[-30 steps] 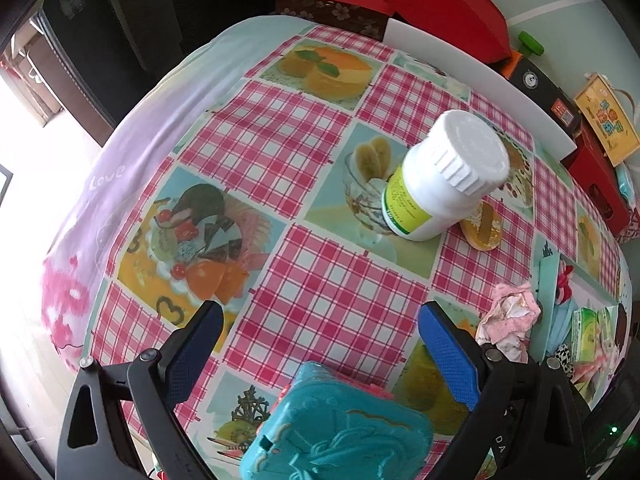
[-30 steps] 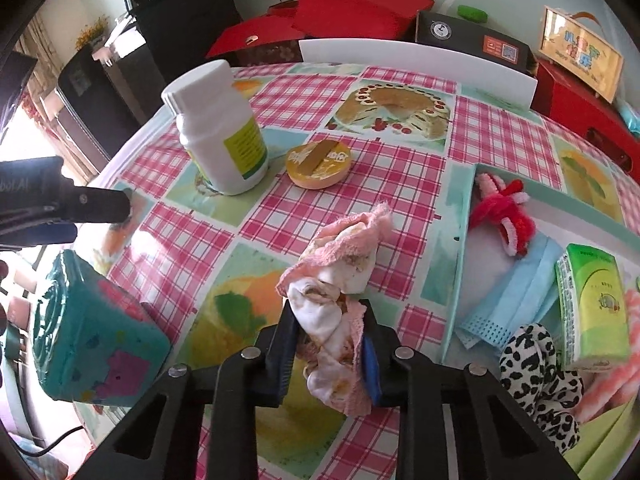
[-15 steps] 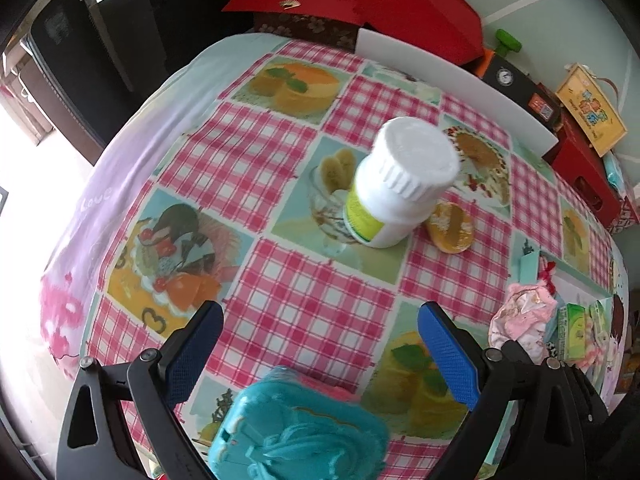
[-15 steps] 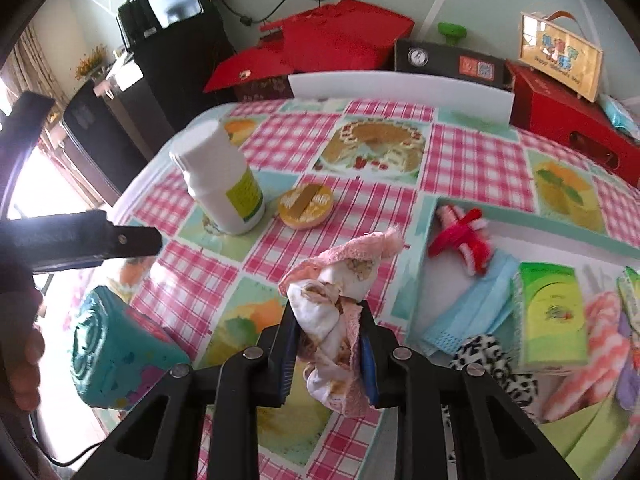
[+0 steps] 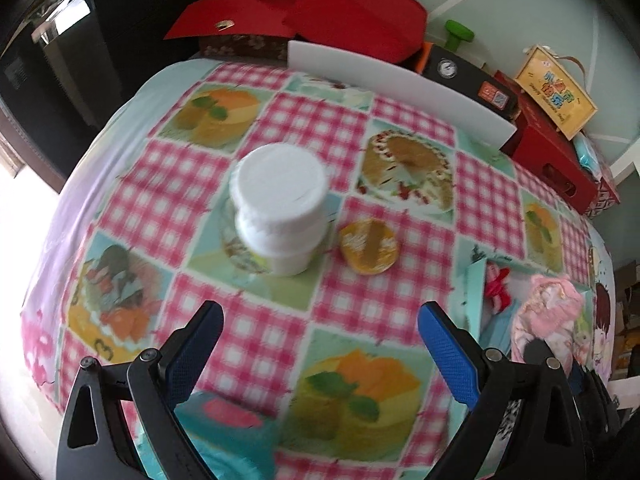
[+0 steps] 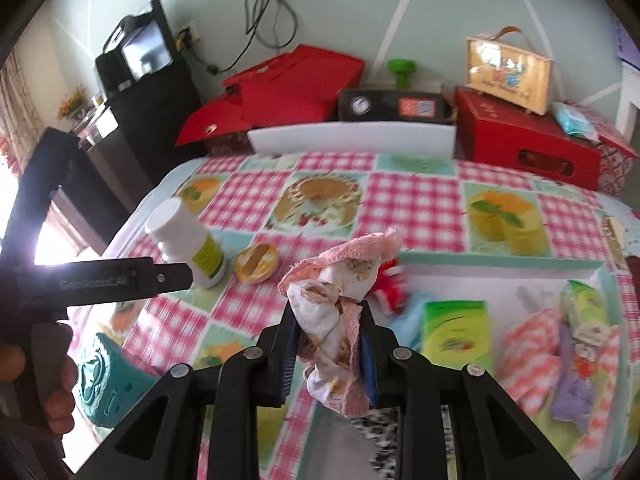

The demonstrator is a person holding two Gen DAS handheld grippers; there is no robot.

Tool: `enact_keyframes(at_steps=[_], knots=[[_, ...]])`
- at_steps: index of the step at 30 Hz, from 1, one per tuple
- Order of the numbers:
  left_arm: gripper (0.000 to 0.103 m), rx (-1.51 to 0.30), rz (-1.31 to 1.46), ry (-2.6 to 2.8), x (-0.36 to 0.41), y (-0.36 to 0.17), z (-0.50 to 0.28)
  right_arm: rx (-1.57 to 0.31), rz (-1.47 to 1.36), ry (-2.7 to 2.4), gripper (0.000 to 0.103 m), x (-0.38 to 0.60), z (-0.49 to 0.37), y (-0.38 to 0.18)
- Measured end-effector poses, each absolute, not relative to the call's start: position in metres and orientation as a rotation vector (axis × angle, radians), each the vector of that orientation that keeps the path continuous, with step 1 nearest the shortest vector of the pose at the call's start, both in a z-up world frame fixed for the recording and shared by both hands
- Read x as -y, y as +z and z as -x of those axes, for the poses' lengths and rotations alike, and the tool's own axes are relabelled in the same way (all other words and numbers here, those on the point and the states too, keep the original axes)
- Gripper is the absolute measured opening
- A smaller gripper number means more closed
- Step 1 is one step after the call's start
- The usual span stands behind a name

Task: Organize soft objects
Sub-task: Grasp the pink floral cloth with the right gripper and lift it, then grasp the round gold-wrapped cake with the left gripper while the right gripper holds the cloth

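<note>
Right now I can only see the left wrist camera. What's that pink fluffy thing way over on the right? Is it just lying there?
Observer: No. The right tongs are shut on it. It's a pink cloth, held up off the table.
Operator: Where's it hanging?
Observer: By the left end of a tray with a teal rim.
Operator: What's in the tray? I can't see inside.
Observer: A green tissue pack lies flat in it.
Operator: Anything soft?
Observer: Yes, a pink striped cloth lies just right of the pack.
</note>
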State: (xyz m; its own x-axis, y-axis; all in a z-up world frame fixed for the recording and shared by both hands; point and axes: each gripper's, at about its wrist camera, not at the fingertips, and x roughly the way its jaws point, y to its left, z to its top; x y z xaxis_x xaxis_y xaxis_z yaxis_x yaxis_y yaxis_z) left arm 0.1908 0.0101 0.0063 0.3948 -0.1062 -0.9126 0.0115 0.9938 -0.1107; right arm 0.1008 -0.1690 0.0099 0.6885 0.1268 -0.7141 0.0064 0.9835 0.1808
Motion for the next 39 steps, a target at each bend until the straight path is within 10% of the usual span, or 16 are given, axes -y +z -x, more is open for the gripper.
enact_keyframes(at_steps=[23, 26, 39], knots=[[0.096, -1.185, 0.149, -0.034, 0.038, -0.036, -0.233, -0.759, -0.254, -0.084, 0.029, 0.234, -0.087, 0.021], [0.079, -1.195, 0.167, -0.019, 0.038, -0.043, -0.236, -0.761, -0.257, -0.085, 0.029, 0.235, -0.087, 0.020], [0.073, -1.209, 0.228, 0.012, 0.032, -0.057, -0.242, -0.769, -0.252, -0.088, 0.029, 0.234, -0.088, 0.018]])
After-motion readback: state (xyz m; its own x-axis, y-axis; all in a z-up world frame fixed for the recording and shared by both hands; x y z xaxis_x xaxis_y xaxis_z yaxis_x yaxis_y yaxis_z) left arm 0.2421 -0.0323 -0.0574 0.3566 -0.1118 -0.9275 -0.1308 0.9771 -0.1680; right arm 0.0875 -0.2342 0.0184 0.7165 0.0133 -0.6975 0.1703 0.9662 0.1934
